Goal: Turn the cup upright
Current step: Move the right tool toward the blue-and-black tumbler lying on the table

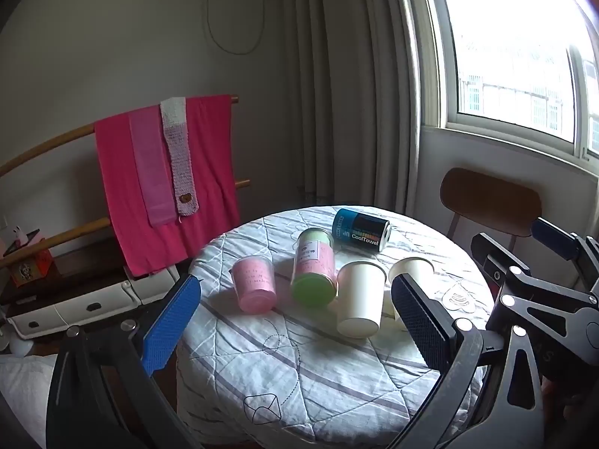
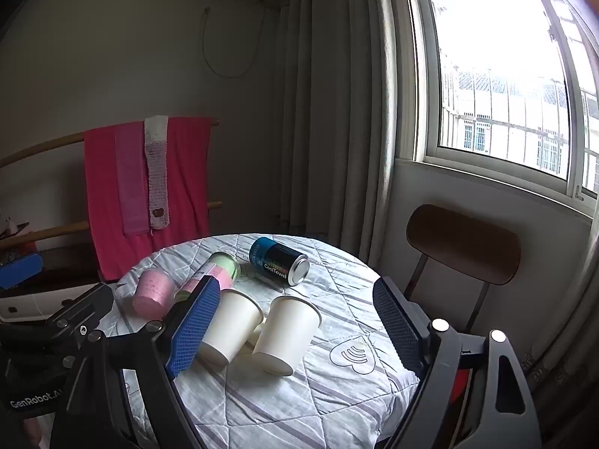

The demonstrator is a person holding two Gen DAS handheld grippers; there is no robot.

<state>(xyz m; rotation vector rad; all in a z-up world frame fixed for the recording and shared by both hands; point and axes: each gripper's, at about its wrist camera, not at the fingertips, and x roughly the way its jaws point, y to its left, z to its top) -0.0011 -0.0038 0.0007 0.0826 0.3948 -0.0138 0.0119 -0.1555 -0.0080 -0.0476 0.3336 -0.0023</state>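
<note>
While both tongs, left gripper [image 1: 295, 321] and right gripper [image 2: 295, 321], hang wide and empty, two white cups [image 2: 286, 335] lie tipped mid-table [image 2: 337, 404], bases toward six o'clock. Recommended: pinch one wall squarely, rotate rim upward.

Daylight pours through the window [image 2: 501, 75] on my right; grey curtains [image 2: 337, 112] hang beside it, a brown chair [image 2: 464, 243] below, pink towels [image 1: 164, 172] on a wooden rack.

Two white paper cups [image 2: 232, 327] [image 2: 286, 336] lying tipped side by side, apparently touching, near tabletop centre, rims toward far edge.
</note>
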